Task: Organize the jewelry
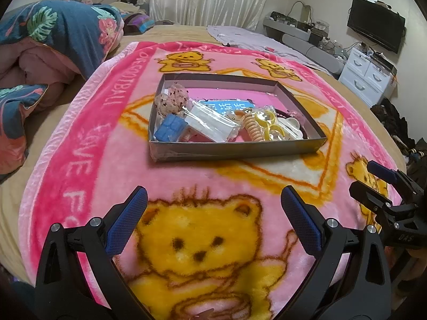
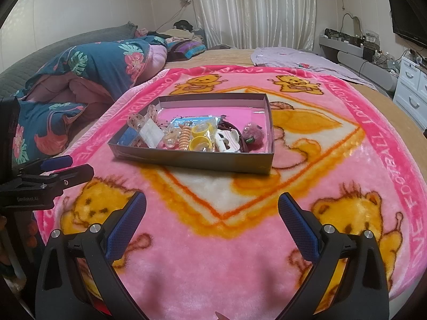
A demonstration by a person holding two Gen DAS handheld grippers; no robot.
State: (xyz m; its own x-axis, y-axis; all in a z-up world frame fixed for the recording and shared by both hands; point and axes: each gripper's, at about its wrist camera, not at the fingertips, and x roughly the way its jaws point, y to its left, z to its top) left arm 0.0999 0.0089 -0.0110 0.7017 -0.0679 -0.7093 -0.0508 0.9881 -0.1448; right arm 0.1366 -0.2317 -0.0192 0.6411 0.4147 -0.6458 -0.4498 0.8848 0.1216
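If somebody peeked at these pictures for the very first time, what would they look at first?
Probably the bright pink blanket with yellow teddy bears, spread over the bed. In its middle sits a shallow grey box crammed with trinkets, such as yellow rings and a blue block. Nearest the cameras, the left gripper and right gripper gape open and empty.

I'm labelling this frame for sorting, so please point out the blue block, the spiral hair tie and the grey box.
blue block [image 1: 168, 128]: left wrist view, its top face.
spiral hair tie [image 1: 253, 128]: left wrist view, middle of the coil.
grey box [image 2: 192, 158]: right wrist view, its near outer wall.
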